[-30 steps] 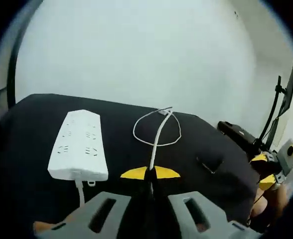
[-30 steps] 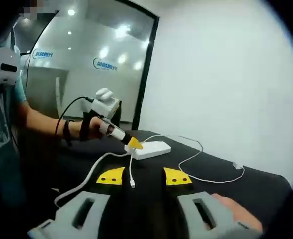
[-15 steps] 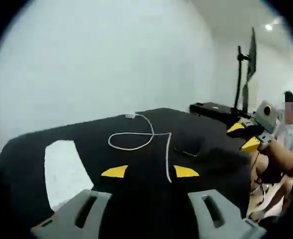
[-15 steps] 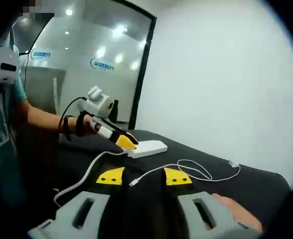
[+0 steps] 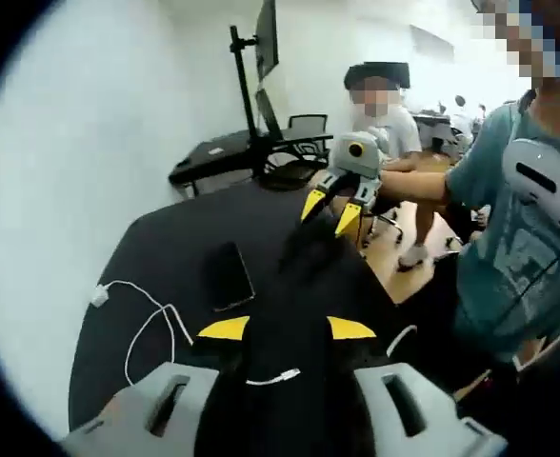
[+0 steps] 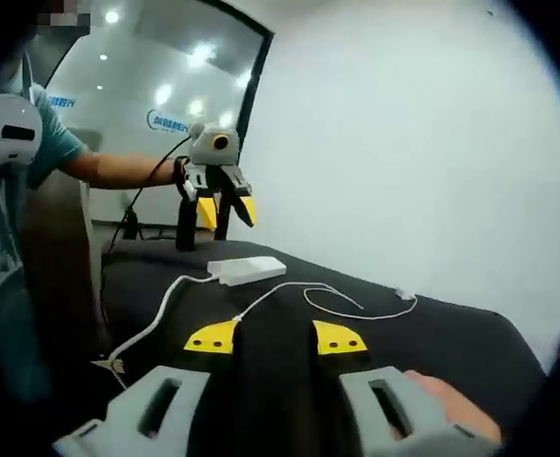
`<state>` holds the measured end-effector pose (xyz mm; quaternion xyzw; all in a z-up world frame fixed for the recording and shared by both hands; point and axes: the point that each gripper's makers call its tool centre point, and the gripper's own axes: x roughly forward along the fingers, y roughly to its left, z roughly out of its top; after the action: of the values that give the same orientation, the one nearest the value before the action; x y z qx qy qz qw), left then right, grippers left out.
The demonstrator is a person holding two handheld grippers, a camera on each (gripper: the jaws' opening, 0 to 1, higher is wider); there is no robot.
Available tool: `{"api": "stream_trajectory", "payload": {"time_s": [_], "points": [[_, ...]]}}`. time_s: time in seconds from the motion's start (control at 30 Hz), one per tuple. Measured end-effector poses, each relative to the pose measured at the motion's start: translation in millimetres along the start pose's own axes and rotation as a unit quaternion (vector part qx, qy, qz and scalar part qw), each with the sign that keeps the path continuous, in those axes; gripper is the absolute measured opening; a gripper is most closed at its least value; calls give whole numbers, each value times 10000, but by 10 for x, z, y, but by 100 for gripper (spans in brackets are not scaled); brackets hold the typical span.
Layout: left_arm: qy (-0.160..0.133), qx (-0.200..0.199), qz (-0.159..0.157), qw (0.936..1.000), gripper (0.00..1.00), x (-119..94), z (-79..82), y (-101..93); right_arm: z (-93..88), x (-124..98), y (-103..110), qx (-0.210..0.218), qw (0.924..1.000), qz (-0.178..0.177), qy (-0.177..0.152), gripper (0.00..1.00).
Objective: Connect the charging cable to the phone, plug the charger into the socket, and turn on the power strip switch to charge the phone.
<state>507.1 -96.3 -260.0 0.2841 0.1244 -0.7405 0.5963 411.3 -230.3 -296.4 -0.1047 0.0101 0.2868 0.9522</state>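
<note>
left gripper view: the left gripper (image 5: pixel 286 329) is released, its yellow-tipped jaws spread with nothing between them, above a black table (image 5: pixel 175 248). a dark phone (image 5: pixel 230 276) lies flat on the table just ahead of the jaws. a white charging cable (image 5: pixel 156 328) loops on the table left of the phone, its plug end lying between the gripper's grey bases. beyond, the right gripper (image 5: pixel 333 207) hangs in the air, jaws parted, held by a person in a teal shirt (image 5: pixel 509 228). a monitor stand (image 5: pixel 251 86) rises behind the table.

right gripper view: the right gripper (image 6: pixel 274 337) is released and empty above the same table (image 6: pixel 432 333). the cable (image 6: pixel 347 303) runs across the table ahead of it. a white power strip (image 6: pixel 246 269) lies farther back, its own cord trailing to the left edge. the left gripper (image 6: pixel 221 205) hovers open above the strip. blue writing (image 6: pixel 170 121) on the glass wall behind is too blurred to read.
</note>
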Motion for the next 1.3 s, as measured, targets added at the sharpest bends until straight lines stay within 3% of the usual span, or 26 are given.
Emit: {"api": "stream_trajectory", "payload": {"time_s": [0.03,0.1,0.17,0.27,0.43,0.57,0.7,0.8,0.87,1.1,1.3], "points": [[113,-37,-162,9998,16,31,-38,-32,6,-65,-17,-7,10000,-67,33,26],[578,139,-595,9965,16,113,-190,-118,24,-250,-82,-42,9995,-284,122,26],[839,172,-982,9915,16,203,-305,-195,35,-349,-108,-24,9989,-438,158,26],[921,237,-1398,9856,16,327,-400,-270,42,-492,-140,42,9976,-660,185,26],[1314,492,-1948,9708,23,470,-622,-327,-12,-635,-146,75,9950,-939,337,26],[1663,737,-2128,9600,21,550,-785,-281,-67,-677,-162,134,9936,-1057,388,26],[2149,810,-2384,9436,21,614,-991,-270,-143,-662,-143,145,9926,-1092,508,26],[2491,939,-2365,9345,21,658,-1121,-212,-180,-643,-134,153,9922,-1106,554,26],[2516,764,-2425,9338,20,707,-1149,-216,-198,-632,-132,162,9920,-1110,572,26],[2548,969,-2465,9300,17,770,-1235,-151,-248,-568,-147,218,9919,-1089,609,26],[2878,1094,-2593,9154,16,818,-1366,-151,-288,-531,-131,220,9919,-1065,650,26]]}}
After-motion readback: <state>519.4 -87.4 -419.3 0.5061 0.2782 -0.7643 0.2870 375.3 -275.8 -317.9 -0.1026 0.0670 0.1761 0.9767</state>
